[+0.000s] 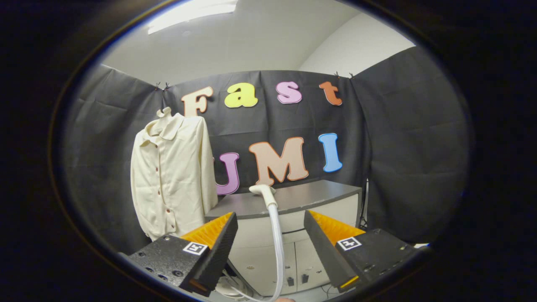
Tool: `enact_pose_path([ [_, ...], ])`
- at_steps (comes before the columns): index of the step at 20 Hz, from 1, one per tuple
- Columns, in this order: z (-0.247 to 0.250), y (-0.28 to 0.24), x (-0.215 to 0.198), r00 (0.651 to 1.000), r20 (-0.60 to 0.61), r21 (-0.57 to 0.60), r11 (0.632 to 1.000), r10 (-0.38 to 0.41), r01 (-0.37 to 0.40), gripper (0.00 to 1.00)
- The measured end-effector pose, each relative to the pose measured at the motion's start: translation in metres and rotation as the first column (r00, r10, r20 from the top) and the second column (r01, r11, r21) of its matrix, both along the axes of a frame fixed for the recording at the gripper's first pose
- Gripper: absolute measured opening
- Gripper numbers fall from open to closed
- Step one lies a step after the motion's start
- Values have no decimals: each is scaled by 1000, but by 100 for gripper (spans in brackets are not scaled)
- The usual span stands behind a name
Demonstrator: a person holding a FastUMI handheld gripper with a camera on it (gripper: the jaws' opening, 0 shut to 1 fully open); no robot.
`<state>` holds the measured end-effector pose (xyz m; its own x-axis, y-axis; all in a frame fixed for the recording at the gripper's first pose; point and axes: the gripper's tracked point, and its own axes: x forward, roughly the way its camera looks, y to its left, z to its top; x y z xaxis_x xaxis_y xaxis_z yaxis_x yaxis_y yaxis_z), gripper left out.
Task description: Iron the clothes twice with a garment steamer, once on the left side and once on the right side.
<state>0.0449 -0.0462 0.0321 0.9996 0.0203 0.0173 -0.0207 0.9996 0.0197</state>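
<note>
Nothing has been picked up yet, as far as I can judge: this looks like the very start, the reach for the tool before any ironing. The gripper [270, 235] sits low in the middle of the frame with its fingers spread wide apart and nothing between them but air.

The garment steamer [268, 197] shows at centre frame, its pale head resting on the front edge of the grey surface [310, 197] of a cabinet, beyond the fingers. Its hose [277, 251] drops straight down from the head through the gap between the fingers, in front of the cabinet doors, without my being able to tell whether it touches either finger.

The clothes, a cream buttoned shirt [172, 172], hangs at left of centre against the black cloth wall, just beside the cabinet's left end and well above the left finger.

The gripper is held roughly level, pointing at the cabinet front, a little below the steamer head. The next move, I would say, calls for raising and advancing the fingers until they straddle the steamer's handle, then closing firmly, minding the hose's drag, before swinging left to the shirt.
</note>
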Motion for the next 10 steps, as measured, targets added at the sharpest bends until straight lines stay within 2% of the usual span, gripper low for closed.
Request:
enact_pose_path([
  [6,5,1,34,999,-38,-6,1000,25,-25,97],
  [10,16,3,81,999,-47,-16,999,28,-29,96],
])
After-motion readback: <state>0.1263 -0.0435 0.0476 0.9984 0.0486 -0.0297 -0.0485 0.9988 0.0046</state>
